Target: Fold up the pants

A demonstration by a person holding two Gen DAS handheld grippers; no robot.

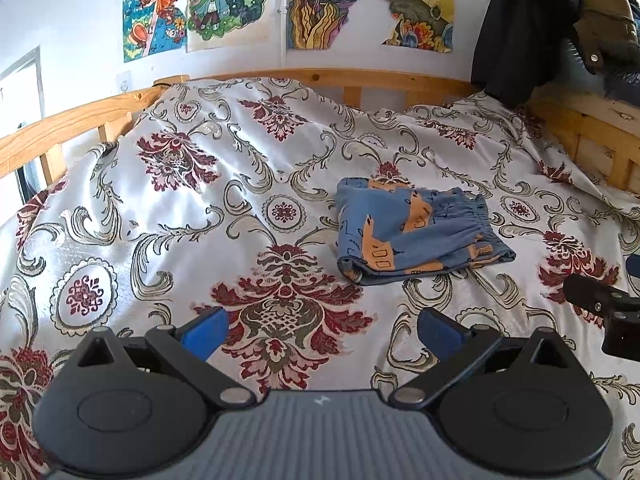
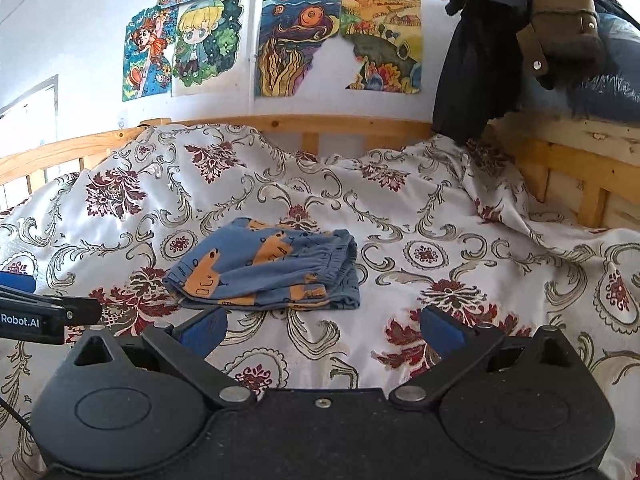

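Lower edge of the left wrist view: the left gripper (image 1: 322, 330), black matte plastic with round pivot housings and blue flat-faced finger pads (image 1: 206, 334), stands with its jaws wide apart and nothing between them. Under it lies the glossy white satin bedspread with dark red damask medallions and grey-green scrollwork (image 1: 200, 200), creased in soft ridges.

Lower edge of the right wrist view: the right gripper (image 2: 322, 330), of the same black build with blue pads (image 2: 440, 332), also has its jaws spread and empty. A black part of the left gripper, lettered "Robot.AI", enters at the left edge of this view.

Centre of both views: the small blue cotton pants with orange vehicle print (image 2: 268, 270) lie folded into a compact, roughly rectangular bundle on the bedspread, the gathered elastic waistband on the bundle's right side. The bundle sits just beyond the right gripper's fingers, touching neither tool. In the left wrist view it lies right of centre (image 1: 412, 232), farther from the pads.

Farther back: the light pine bed rail with upright slats (image 2: 320, 126) runs across the frame. At upper right, dark garments of coarse cloth (image 2: 480, 60) hang over the frame corner. On the white wall above, colourful hand-drawn paper pictures (image 2: 296, 44), some with torn edges.
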